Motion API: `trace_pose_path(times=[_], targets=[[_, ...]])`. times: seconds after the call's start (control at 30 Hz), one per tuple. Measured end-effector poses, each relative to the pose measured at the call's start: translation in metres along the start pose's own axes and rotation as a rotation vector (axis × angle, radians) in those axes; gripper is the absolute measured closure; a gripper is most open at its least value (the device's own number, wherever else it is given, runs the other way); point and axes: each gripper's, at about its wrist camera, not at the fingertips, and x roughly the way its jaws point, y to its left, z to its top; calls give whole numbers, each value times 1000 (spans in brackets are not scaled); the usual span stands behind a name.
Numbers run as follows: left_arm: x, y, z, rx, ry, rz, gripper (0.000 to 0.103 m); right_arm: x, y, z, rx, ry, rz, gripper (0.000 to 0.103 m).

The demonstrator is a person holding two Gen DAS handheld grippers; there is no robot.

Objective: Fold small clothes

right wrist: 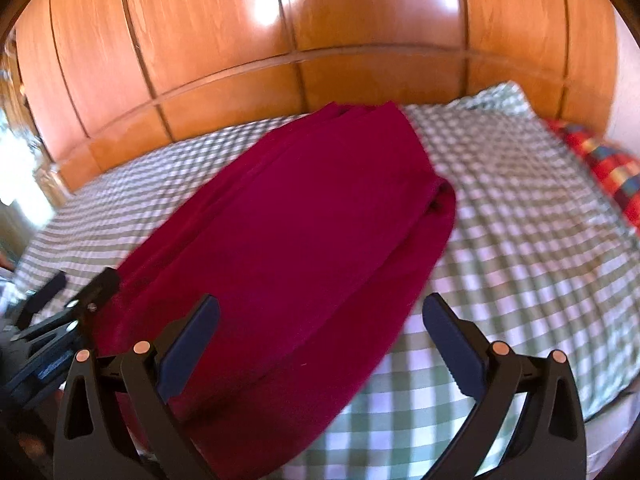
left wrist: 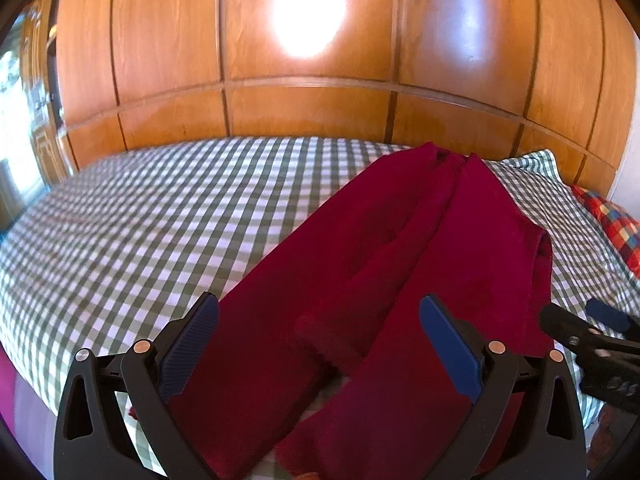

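Between the wide-spread blue pads of the left gripper (left wrist: 320, 344), holding nothing, the two leg ends of the crimson trousers (left wrist: 400, 248) are lying near the bed's front edge, a gap of sheet showing between them. The right gripper (right wrist: 320, 344), equally agape and empty, is hovering over the garment's right side, where the cloth is already doubling over into a rounded fold. Both tools are sitting just beside each other, so a collision is looking likely. The fabric is looking soft and matte, so a pinch may catch only the top layer, dragging the fold askew. Underneath, the green-and-white checked sheet (right wrist: 520, 240) is rumpling slightly; glossy wooden wardrobe panels (left wrist: 304, 112) are standing beyond the far edge.
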Motion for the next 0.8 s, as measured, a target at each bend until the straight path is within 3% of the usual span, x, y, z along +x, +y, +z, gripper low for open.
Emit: trace_pose_path(times=[0.17, 0.23, 0.27, 0.33, 0.4, 0.57, 0.67, 0.7, 0.77, 0.8], targets=[[7, 39, -6, -50, 42, 31, 4, 7, -14, -2, 81, 68, 179, 3], [7, 59, -10, -82, 52, 53, 4, 12, -18, -1, 112, 101, 252, 13], [6, 70, -13, -102, 57, 62, 4, 15, -19, -1, 128, 120, 278, 24], [5, 91, -17, -147, 70, 72, 4, 29, -22, -3, 185, 188, 343, 31], [5, 112, -24, -201, 91, 69, 4, 39, -23, -5, 214, 233, 375, 40], [4, 129, -35, -246, 119, 61, 4, 54, -19, -1, 245, 281, 389, 42], [8, 125, -41, -248, 148, 42, 4, 56, -10, 2, 193, 278, 364, 57], [9, 123, -43, -245, 158, 32, 6, 57, -8, 3, 169, 277, 350, 69], [16, 117, -47, -229, 189, 11, 21, 52, -8, 6, 129, 261, 330, 87], [22, 113, -50, -217, 218, 12, 35, 48, -10, 7, 112, 248, 330, 92]])
